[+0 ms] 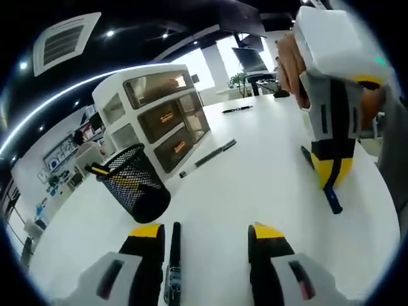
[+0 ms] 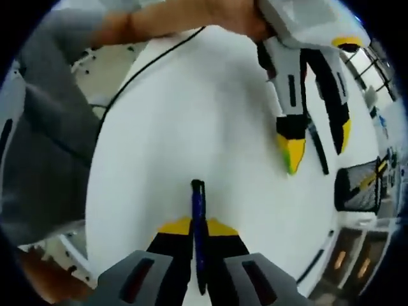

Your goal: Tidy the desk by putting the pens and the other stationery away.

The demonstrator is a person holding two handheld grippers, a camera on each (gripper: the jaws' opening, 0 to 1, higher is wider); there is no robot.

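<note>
Blue pen clamped in the right tongs; left tongs held apart over a black pen on the worktop.

The blue pen could be dropped short of the mesh pen cup if it is released early.
</note>
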